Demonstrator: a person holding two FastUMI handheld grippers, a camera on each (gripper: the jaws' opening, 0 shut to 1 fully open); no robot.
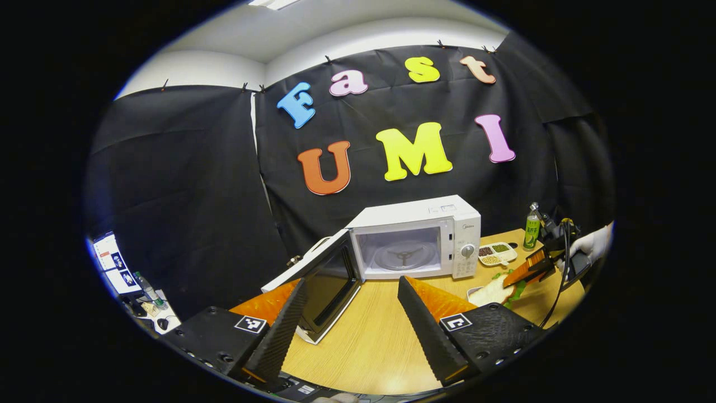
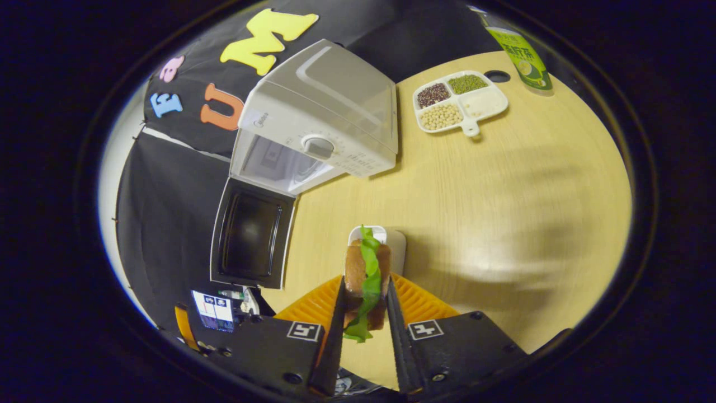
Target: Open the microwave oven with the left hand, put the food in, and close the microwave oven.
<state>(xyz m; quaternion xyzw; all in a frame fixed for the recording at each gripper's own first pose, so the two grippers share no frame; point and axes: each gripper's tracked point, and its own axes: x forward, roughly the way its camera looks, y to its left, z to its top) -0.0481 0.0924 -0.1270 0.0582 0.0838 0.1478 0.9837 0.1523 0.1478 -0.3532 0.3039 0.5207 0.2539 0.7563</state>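
The white microwave (image 1: 417,238) stands at the back of the wooden table, its door (image 1: 330,285) swung wide to the left and the glass turntable (image 1: 404,256) bare inside. My left gripper (image 1: 353,281) hovers open just in front of the door, holding nothing. In the right gripper view the microwave (image 2: 321,120) and its open door (image 2: 250,234) lie ahead to the left. My right gripper (image 2: 364,285) is shut on a sandwich (image 2: 366,280) with green lettuce, lifted above a small white plate (image 2: 391,240). The left gripper view shows that sandwich (image 1: 493,291) held at the far right.
A white divided dish of beans (image 2: 458,101) and a green bottle (image 2: 520,50) stand right of the microwave. A gloved hand (image 1: 596,243) holds the right gripper. Bare wooden tabletop (image 2: 503,196) spreads in front of the oven.
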